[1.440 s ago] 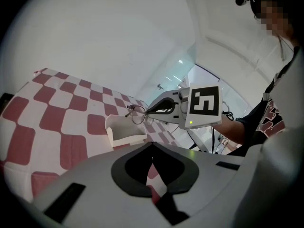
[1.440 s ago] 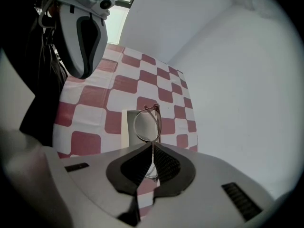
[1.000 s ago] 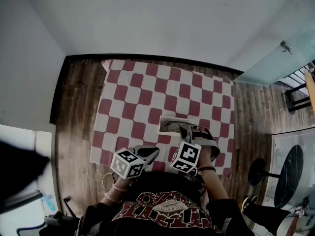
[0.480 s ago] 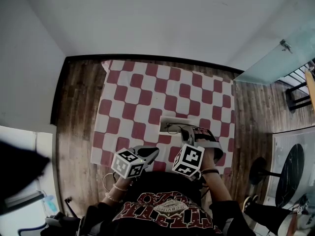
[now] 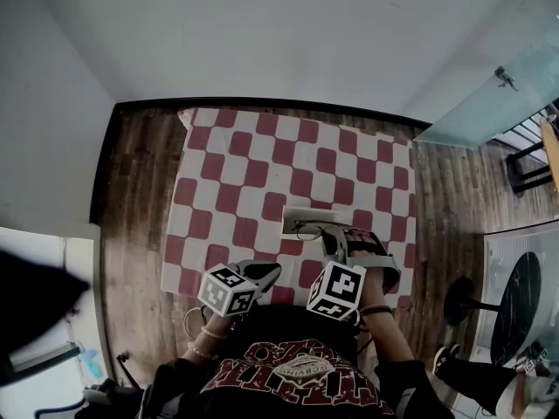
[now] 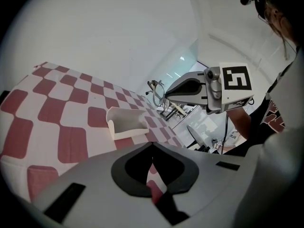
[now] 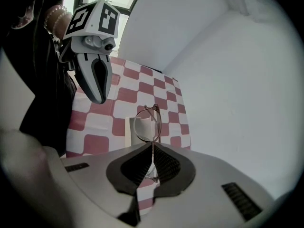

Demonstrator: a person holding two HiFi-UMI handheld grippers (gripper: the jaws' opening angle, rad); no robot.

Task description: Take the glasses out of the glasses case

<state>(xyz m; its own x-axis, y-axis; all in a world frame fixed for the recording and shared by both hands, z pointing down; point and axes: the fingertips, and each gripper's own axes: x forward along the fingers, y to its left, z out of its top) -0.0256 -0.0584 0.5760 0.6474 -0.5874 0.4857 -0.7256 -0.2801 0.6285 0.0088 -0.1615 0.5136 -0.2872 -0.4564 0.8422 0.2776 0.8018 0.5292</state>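
Note:
A white glasses case (image 5: 306, 219) lies open on the red-and-white checked cloth (image 5: 244, 173). My right gripper (image 5: 328, 234) hovers just above its near right side, shut on thin wire-rimmed glasses (image 5: 306, 228). In the right gripper view the glasses (image 7: 148, 121) stand upright between the gripper's (image 7: 153, 146) jaws, with the case (image 7: 134, 129) behind and below them. My left gripper (image 5: 271, 271) rests near the cloth's front edge, shut and empty. The left gripper view shows the empty case (image 6: 126, 122), the right gripper (image 6: 164, 93) above it and the glasses (image 6: 156, 90).
The cloth covers the middle of a dark wooden table (image 5: 131, 199) set against a white wall. Beyond the table's right edge are a glass door (image 5: 498, 103) and a round black stool (image 5: 511, 308).
My right gripper has drawn back toward the person and a little right, carrying the glasses away from the case. The left gripper has stayed put.

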